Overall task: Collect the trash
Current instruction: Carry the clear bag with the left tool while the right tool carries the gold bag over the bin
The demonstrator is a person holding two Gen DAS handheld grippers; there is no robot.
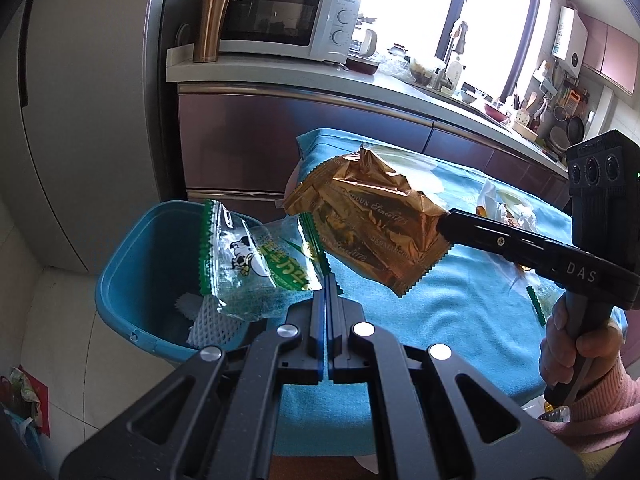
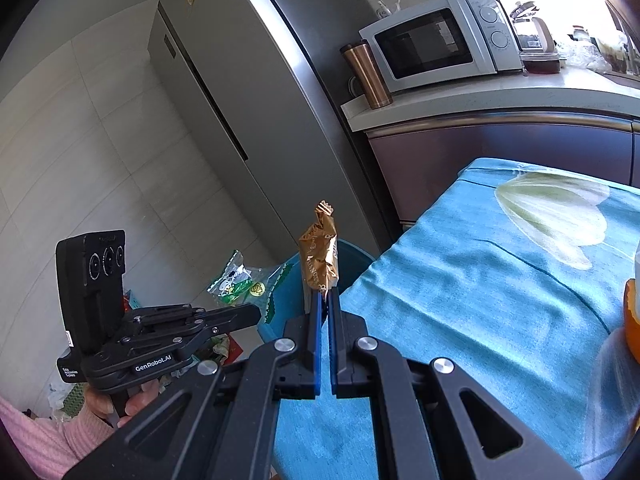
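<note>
1. Both grippers are clamped shut on trash.
2. Left gripper (image 1: 326,280) pinches the green-and-clear wrapper (image 1: 256,256) by its serrated edge; its length runs leftward over the blue bin (image 1: 132,280).
3. Right gripper (image 2: 325,292) pinches the gold foil packet (image 2: 320,254), standing upright, beside the teal tablecloth (image 2: 460,280), above the bin's rim.

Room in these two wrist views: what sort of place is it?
A home kitchen, most likely. A white microwave sits on a counter beside a tall grey fridge, and further along the counter a sink tap stands under a bright window with hanging utensils nearby.
</note>
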